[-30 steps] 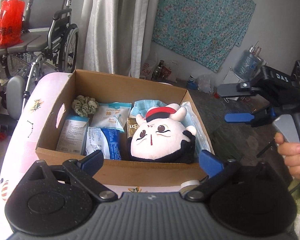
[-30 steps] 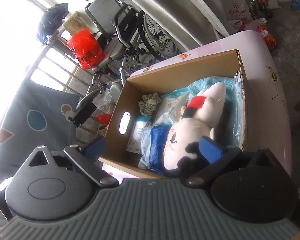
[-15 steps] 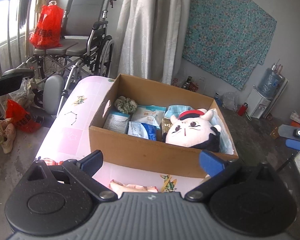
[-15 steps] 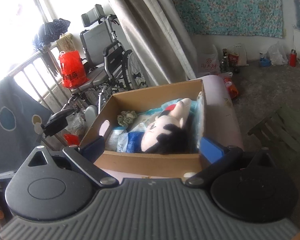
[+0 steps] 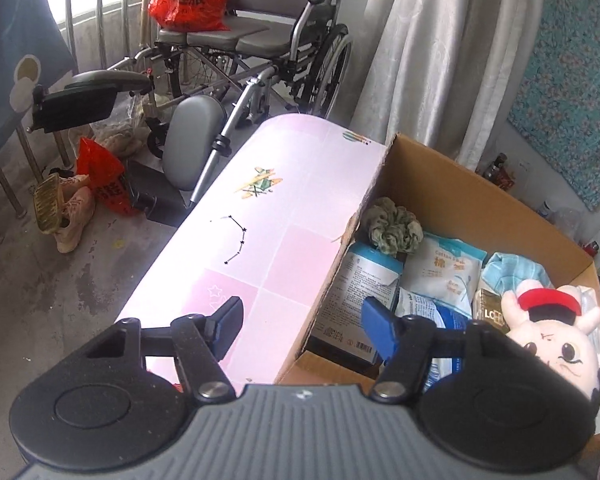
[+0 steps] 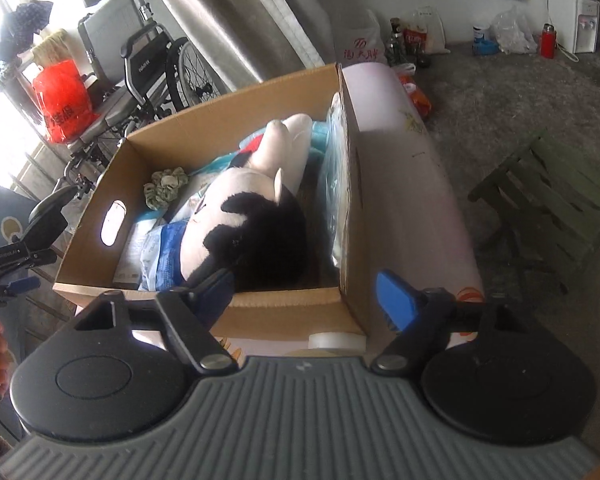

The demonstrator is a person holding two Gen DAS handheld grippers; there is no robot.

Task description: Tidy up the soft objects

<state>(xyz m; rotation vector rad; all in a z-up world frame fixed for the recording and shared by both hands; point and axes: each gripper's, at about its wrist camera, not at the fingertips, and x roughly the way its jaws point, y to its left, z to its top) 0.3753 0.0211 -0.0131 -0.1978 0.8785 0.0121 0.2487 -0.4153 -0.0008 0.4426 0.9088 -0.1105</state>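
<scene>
On the pink table [image 5: 284,208], the cardboard box [image 6: 236,120] holds the plush doll [image 6: 252,216] among packets. Both grippers tilt downward over its near corners, left gripper [image 5: 300,320] and right gripper [image 6: 306,292], their jaws just narrowed, half-open, gripping nothing.

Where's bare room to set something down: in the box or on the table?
The pink tabletop left of the cardboard box is bare up to the rounded far end. A narrower strip runs along its right wall. The box is crowded: plush toy, packets, scrunchie.
</scene>
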